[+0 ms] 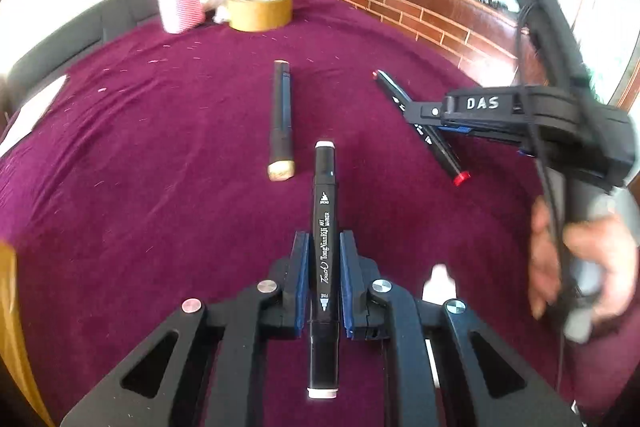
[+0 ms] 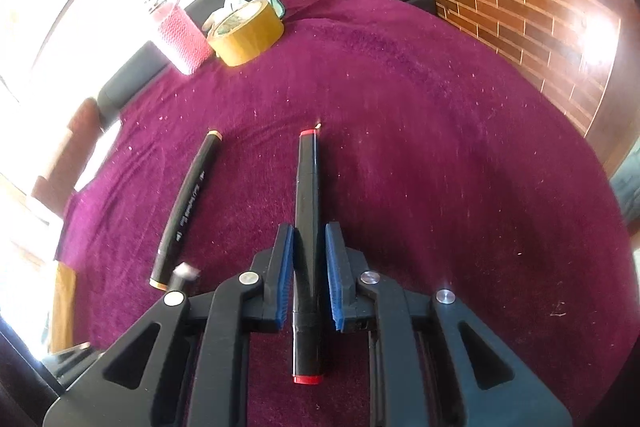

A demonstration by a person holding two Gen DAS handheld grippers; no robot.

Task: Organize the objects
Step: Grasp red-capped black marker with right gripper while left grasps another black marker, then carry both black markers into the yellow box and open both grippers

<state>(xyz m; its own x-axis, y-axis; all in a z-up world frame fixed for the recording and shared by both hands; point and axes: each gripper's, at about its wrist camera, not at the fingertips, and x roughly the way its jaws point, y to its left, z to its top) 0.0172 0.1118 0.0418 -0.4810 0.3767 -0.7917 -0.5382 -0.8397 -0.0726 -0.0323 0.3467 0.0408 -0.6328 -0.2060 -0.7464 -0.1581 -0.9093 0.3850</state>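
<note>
Sitting on a maroon cloth [image 1: 160, 155] are three black markers, lined up roughly side by side. The left gripper [image 1: 323, 267] straddles the white-capped marker [image 1: 324, 227], blue pads on either side of the barrel with a thin gap showing, so the jaws look slightly apart, not squeezing it. That marker points straight away from the camera.

Same deal on the other side: the right gripper [image 2: 308, 255] has the red-capped marker [image 2: 306, 227] between its pads, left pad about touching, right one just off the barrel. Can't tell for sure if it's actually gripped.

Between those two lies the tan-capped marker [image 1: 281, 119], untouched, near the white one's far end.

Way at the back edge of the cloth there's a tape roll [image 2: 246, 33] right beside a pink ribbed cup [image 2: 182, 37].
</note>
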